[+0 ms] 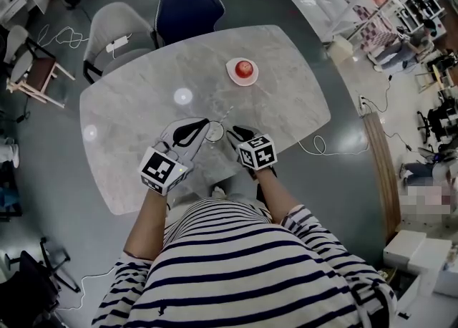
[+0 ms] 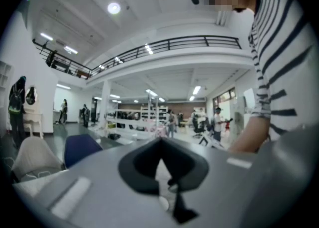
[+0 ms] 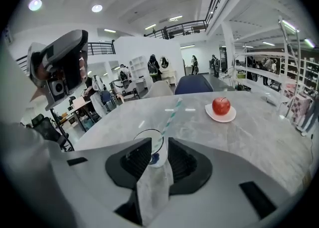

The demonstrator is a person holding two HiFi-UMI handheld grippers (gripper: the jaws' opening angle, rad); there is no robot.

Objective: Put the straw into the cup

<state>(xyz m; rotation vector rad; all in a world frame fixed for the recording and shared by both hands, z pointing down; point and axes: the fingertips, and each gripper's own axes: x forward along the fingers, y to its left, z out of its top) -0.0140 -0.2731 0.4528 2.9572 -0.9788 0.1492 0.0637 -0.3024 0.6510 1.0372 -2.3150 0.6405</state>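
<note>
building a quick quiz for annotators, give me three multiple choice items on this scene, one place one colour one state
1. Where is the apple? A on a chair B on a white plate C on the floor
2. What colour are the stripes on the straw? A red and white B black and yellow C teal and white
3. The straw is: A lying flat B leaning in the cup C bent in half

B, it sits on the plate; C, teal bands show in the right gripper view; B, its lower end is inside the cup.
</note>
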